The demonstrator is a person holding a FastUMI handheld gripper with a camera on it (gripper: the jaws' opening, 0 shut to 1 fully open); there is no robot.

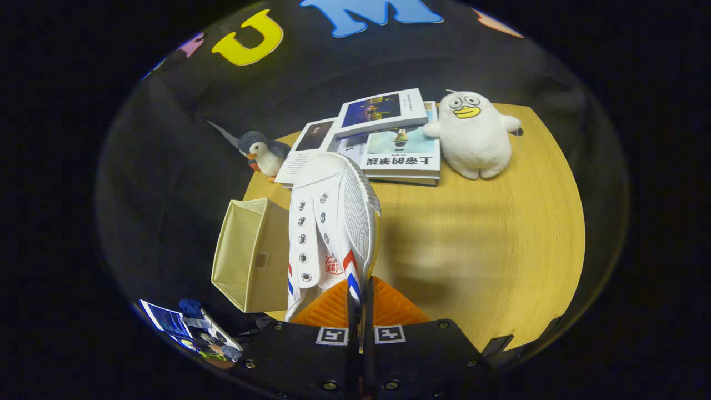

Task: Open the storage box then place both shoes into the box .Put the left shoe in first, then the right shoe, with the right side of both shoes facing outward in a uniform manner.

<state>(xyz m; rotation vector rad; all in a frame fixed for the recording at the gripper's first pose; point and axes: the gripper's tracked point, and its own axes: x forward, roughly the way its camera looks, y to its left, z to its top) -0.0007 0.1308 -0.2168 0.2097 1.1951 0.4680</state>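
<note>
Above the table's [500,233] left edge, the gripper [360,303] is clamped on the heel side wall of a white canvas shoe [333,222], toe pointing straight ahead. Just left of it sits the open beige storage box [250,255], mouth toward the shoe.

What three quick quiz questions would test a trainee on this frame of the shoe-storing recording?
1. True or false: the gripper is shut on the white sneaker.
2. Which toy sits beside the stack of books, on the side away from the storage box? A) penguin plush B) white duck plush C) teddy bear
3. Fill in: the sneaker is held above the wooden ____, next to the open box.

Key: 1 true; 2 B, the white duck plush; 3 table.
</note>
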